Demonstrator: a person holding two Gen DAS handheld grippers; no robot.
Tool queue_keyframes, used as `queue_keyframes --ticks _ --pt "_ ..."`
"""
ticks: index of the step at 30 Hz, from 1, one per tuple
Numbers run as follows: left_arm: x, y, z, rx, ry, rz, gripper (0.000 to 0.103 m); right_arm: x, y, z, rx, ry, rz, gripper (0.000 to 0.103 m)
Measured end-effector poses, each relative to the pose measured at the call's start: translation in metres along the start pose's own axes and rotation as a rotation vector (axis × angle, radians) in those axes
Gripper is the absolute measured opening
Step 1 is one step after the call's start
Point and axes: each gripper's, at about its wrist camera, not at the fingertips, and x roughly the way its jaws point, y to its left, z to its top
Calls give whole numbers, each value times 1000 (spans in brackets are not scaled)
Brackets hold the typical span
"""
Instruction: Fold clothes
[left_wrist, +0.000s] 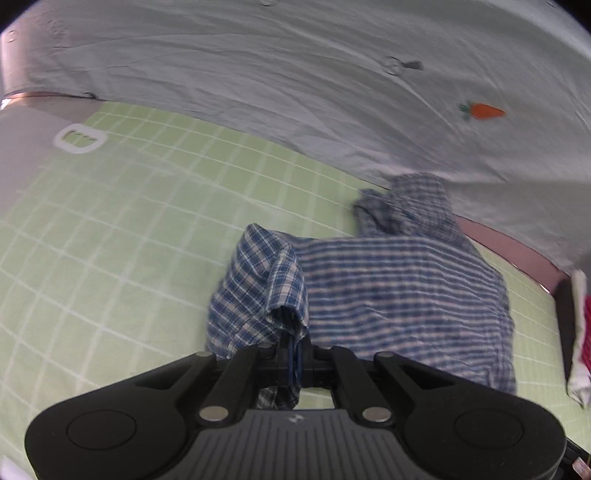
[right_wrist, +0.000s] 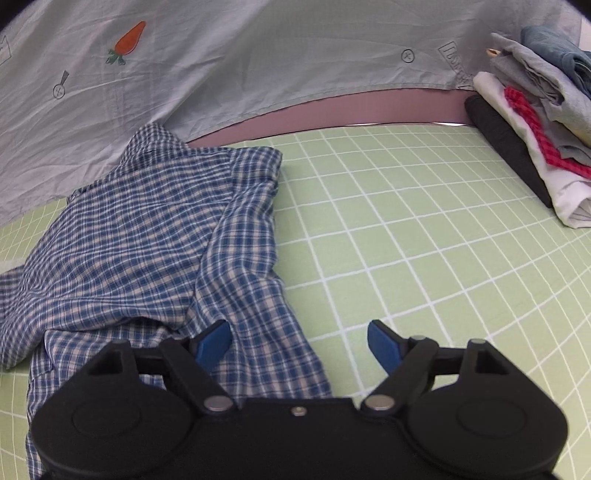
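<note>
No brand or legible writing appeared; the pale sheet (right_wrist: 295, 48) hanging behind the counter carried only an orange carrot print (right_wrist: 127, 40), small circled marks and a boxed label too blurred to read. A white outlined emblem (left_wrist: 79, 138) marked the green grid mat (right_wrist: 424, 229) at about 10 o'clock in the left wrist view.

The shirt (right_wrist: 147, 229), blue-and-white plaid, lay rumpled on the mat, its collar end toward the sheet at 12 o'clock and one sleeve folded inward along its right side. A stack of folded clothes (right_wrist: 535, 122), with grey, white, red-checked and dark pieces, sat at 2 o'clock in the right wrist view, well apart from the shirt.

The left gripper (left_wrist: 293, 354) had its fingers pressed together on a bunched fold of the shirt (left_wrist: 388, 288), which rose off the mat at the pinch. The right gripper (right_wrist: 299, 343) had its fingers spread wide; the left blue pad (right_wrist: 214, 343) sat over the shirt's hem, the right pad (right_wrist: 382, 345) over bare mat, with nothing gripped.
</note>
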Motion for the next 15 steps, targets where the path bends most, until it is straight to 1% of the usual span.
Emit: queue_keyframes --ticks 3,5,6,7,9,10,11,12,13,15 --pt "14 -49 -15 127 60 -78 2 -3 -11 1 18 -8 -20 82" --pt "30 -74 -30 195 123 -104 5 -4 -15 2 30 -11 -28 82" --pt "39 -81 -38 205 163 -100 10 -4 -17 3 35 -13 -32 82" --pt "48 -86 -46 210 204 -98 10 -5 -19 3 41 -14 -36 82" --pt "54 -87 -56 186 251 -84 19 -6 -22 4 48 -20 -42 82" --pt "53 -87 -58 173 255 -84 21 -7 -22 5 46 -27 -40 82" --pt "49 -85 -58 162 246 -91 28 -9 -21 7 40 -38 -39 82" --pt "43 -83 -57 148 233 -96 37 -12 -18 9 31 -52 -37 82" --pt "36 -81 -55 130 217 -100 42 -15 -15 11 22 -66 -31 82" --pt "22 -74 -51 87 175 -97 58 -20 -6 16 8 -92 -5 82"
